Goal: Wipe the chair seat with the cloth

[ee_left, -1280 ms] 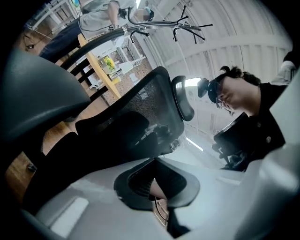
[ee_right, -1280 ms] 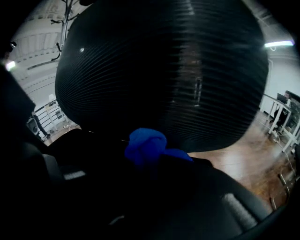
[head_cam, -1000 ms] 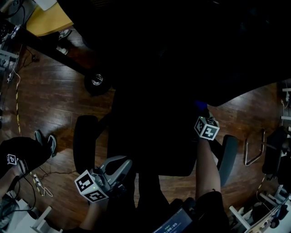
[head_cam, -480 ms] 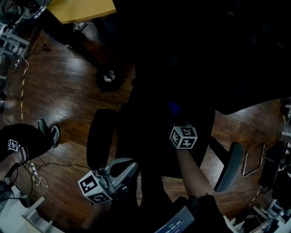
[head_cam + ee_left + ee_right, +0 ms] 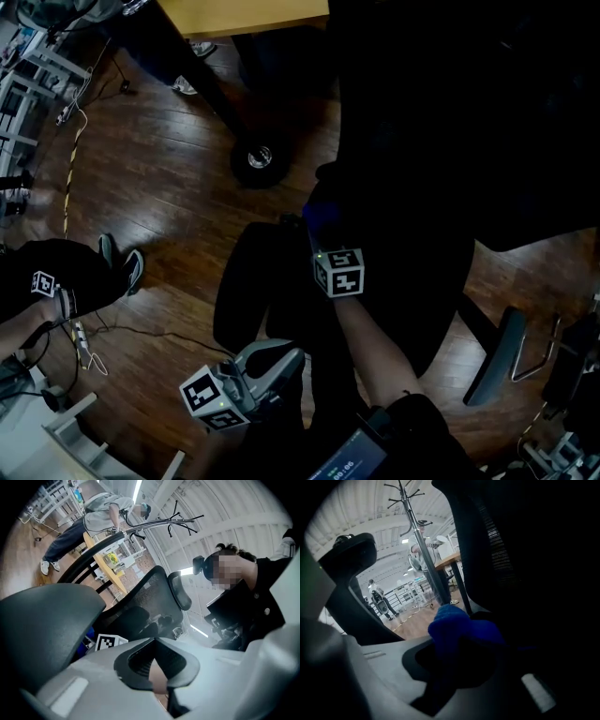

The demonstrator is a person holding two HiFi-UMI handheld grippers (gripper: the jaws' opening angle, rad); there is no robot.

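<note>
As right hand-held gripper point(image 5: 461, 644) clamps it, blue cloth point(image 5: 454, 625), on chair seat point(image 5: 403, 281)

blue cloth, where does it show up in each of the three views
Head view: the blue cloth sits near the centre, at the tip of the right gripper.
Left gripper view: a small blue sliver at lower left, beside that gripper's marker cube.
Right gripper view: centre, clamped between the jaws.
Shared landmark: the wooden table.
</note>
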